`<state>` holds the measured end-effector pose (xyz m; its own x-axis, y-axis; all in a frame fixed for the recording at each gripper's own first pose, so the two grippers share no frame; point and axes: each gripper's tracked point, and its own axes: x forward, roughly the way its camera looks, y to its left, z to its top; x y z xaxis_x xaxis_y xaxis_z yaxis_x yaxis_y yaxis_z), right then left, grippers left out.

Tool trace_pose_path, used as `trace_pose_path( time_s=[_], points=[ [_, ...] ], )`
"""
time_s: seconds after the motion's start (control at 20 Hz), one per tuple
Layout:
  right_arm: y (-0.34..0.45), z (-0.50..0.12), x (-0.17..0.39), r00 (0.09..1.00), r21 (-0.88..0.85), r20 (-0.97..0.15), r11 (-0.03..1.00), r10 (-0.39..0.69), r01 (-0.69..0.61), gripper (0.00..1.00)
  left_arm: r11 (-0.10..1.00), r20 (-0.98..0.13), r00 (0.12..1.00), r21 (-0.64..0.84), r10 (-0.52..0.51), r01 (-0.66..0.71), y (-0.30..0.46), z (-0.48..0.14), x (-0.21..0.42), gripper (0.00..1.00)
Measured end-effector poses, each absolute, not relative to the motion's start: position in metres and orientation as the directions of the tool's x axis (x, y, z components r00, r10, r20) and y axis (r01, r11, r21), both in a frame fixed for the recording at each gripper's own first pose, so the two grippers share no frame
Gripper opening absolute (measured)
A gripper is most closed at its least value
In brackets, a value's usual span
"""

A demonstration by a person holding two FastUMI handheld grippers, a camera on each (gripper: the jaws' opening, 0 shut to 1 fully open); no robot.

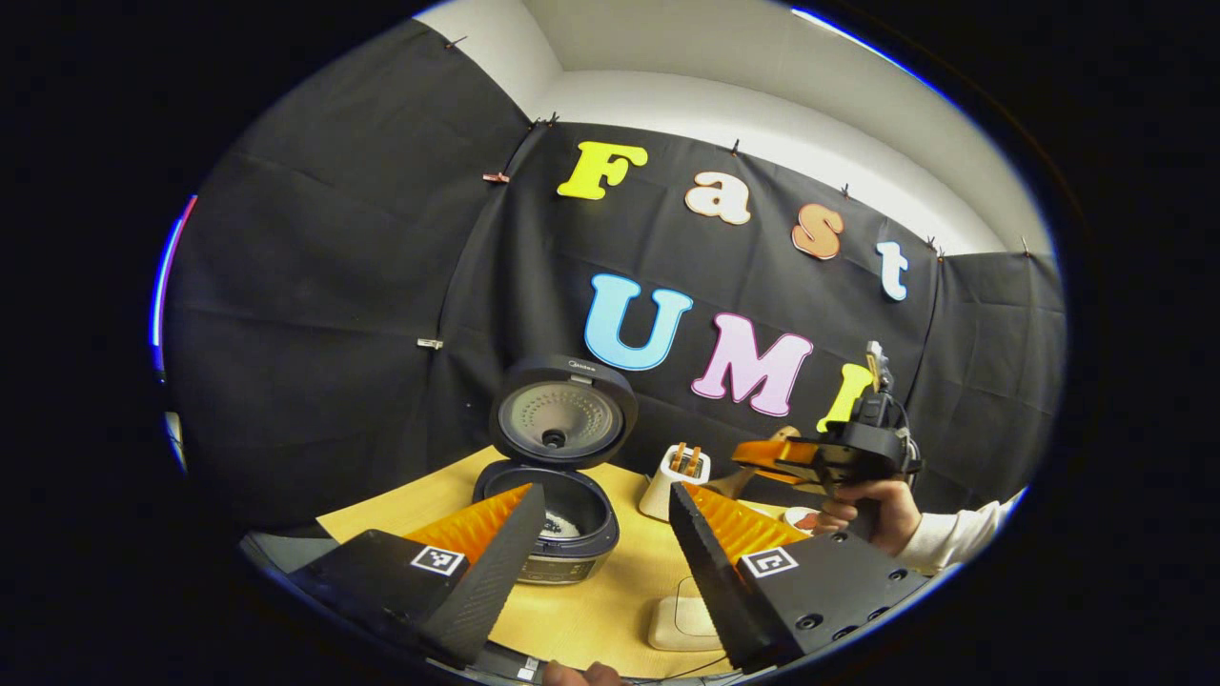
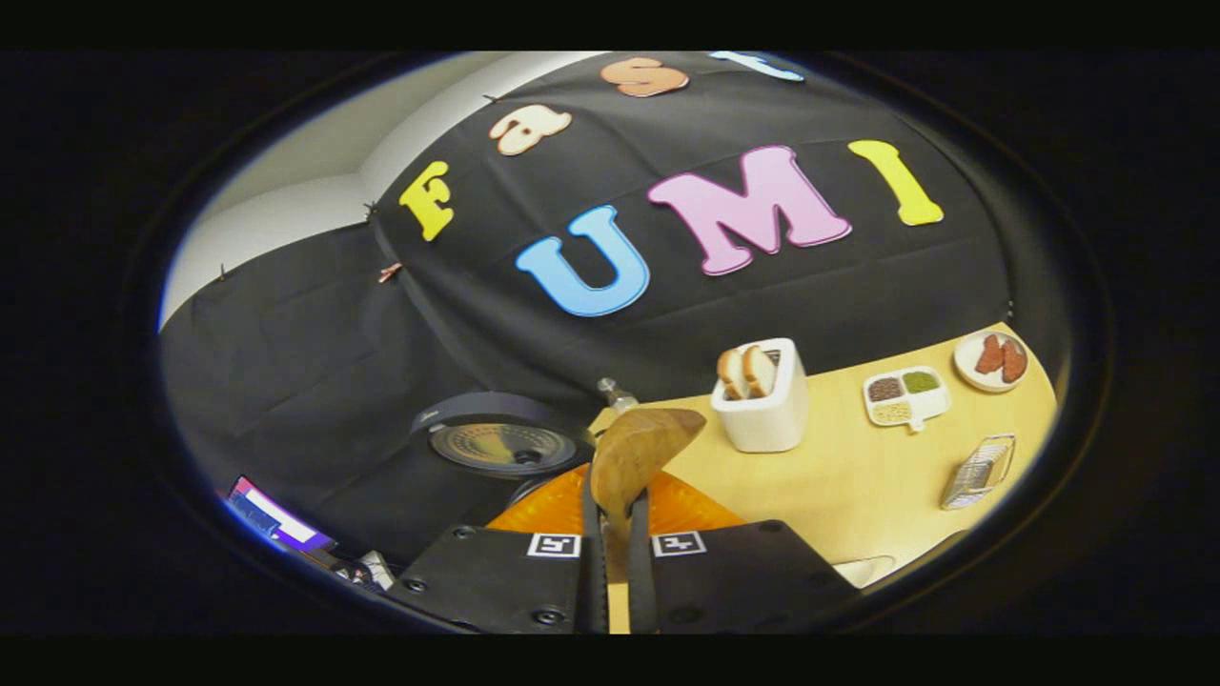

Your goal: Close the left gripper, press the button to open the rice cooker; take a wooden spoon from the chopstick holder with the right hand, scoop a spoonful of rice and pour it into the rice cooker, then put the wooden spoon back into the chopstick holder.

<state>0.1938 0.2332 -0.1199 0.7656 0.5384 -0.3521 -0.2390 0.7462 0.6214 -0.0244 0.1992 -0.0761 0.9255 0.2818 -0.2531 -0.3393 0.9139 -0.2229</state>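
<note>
The rice cooker (image 1: 558,534) stands with its lid (image 1: 562,414) up, and white rice shows in the pot (image 1: 564,524). My left gripper (image 1: 605,491) is open in front of it, holding nothing. The white chopstick holder (image 1: 672,481) is right of the cooker, with wooden utensils (image 2: 748,372) in it. My right gripper (image 2: 615,519) is shut on the wooden spoon (image 2: 639,453), whose bowl sticks up past the fingertips. In the left gripper view a hand (image 1: 872,514) holds the right gripper (image 1: 820,457) in the air right of the holder. The cooker's lid (image 2: 500,443) lies left of the spoon.
On the yellow mat (image 2: 858,476) sit a divided dish of grains (image 2: 905,395), a plate of red food (image 2: 991,360) and a small wire basket (image 2: 977,472). A pale flat block (image 1: 681,624) lies near the table's front edge.
</note>
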Motion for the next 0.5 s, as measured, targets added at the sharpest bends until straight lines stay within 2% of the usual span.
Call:
trace_pose_path(
  time_s=[0.1,0.15,0.2,0.35,0.4,0.45,0.5],
  points=[
    [0.200,-0.132,0.197,0.771,0.606,-0.374,0.765,0.515,-0.217,0.17,0.905,-0.260,0.915,-0.214,0.310,-0.367,0.190,-0.075,-0.026,0.90],
    [0.183,-0.139,0.198,0.772,0.595,-0.388,0.777,0.503,-0.207,0.07,0.899,-0.264,0.909,-0.214,0.324,-0.383,0.185,-0.075,-0.028,0.90],
    [0.171,-0.152,0.195,0.773,0.588,-0.398,0.784,0.494,-0.198,0.12,0.894,-0.262,0.904,-0.214,0.337,-0.395,0.179,-0.072,-0.031,0.90],
    [0.129,-0.167,0.203,0.779,0.583,-0.414,0.794,0.471,-0.170,0.08,0.886,-0.268,0.889,-0.185,0.370,-0.425,0.159,-0.071,-0.037,0.90],
    [0.114,-0.169,0.206,0.788,0.582,-0.414,0.798,0.455,-0.155,0.17,0.886,-0.268,0.888,-0.179,0.374,-0.427,0.151,-0.070,-0.040,0.90],
    [0.100,-0.171,0.209,0.796,0.585,-0.412,0.799,0.443,-0.141,0.08,0.887,-0.265,0.887,-0.173,0.377,-0.429,0.141,-0.068,-0.041,0.90],
    [0.087,-0.174,0.209,0.803,0.589,-0.411,0.798,0.432,-0.127,0.13,0.888,-0.261,0.888,-0.171,0.378,-0.428,0.133,-0.067,-0.040,0.90]
  ],
)
